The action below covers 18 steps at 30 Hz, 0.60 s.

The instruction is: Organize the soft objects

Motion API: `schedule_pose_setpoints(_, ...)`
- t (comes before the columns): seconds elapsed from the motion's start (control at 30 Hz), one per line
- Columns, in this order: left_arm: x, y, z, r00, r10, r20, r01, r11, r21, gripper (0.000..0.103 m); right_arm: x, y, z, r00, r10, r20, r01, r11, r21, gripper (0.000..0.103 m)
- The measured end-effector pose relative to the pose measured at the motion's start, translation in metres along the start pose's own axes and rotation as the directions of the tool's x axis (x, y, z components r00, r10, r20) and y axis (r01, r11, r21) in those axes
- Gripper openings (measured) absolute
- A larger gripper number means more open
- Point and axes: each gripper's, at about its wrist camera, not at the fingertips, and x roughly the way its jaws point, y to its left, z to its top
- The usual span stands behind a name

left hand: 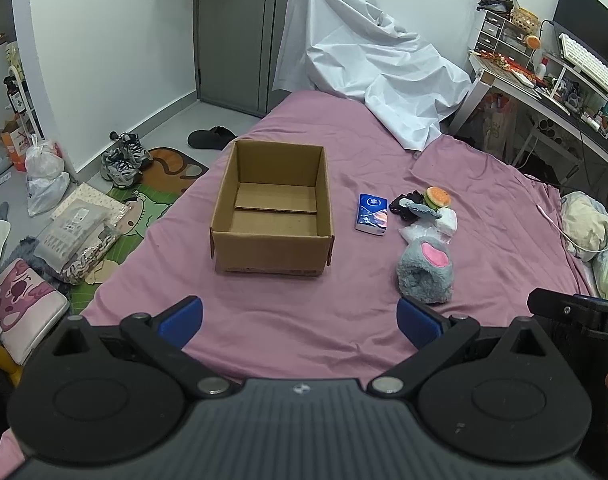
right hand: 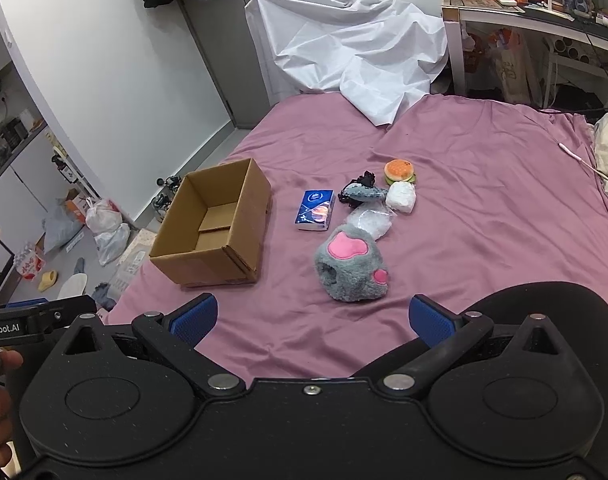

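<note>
An empty brown cardboard box (left hand: 271, 208) (right hand: 215, 224) stands open on the purple bed sheet (left hand: 304, 320). To its right lie a blue tissue pack (left hand: 371, 213) (right hand: 315, 209), a grey plush paw with pink pads (left hand: 426, 272) (right hand: 354, 268), a burger squishy (left hand: 437, 198) (right hand: 400, 171), a white soft bundle (right hand: 400, 197), a clear plastic bag (right hand: 370, 220) and a dark fabric piece (right hand: 362, 190). My left gripper (left hand: 299, 320) is open near the bed's front, short of the box. My right gripper (right hand: 312, 318) is open just short of the paw. Neither holds anything.
A white sheet (left hand: 364, 64) drapes over something at the bed's far end. A cluttered desk (left hand: 544, 80) stands at the right, a pillow (left hand: 592, 232) at the bed's right edge. Shoes (left hand: 123, 160), bags and packages litter the floor on the left.
</note>
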Motion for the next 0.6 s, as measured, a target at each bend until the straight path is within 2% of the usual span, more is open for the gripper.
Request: schedule_pose_setpoints(0.6, -0.0002, 0.0017, -0.0017, 1.0, -0.001, -0.002, 0.001, 1.0, -0.005, 0.102, 0.0035, 0.0002, -0.0016, 1.0, 0.0, -0.012, 0.0, 1.0, 0.007, 0.103)
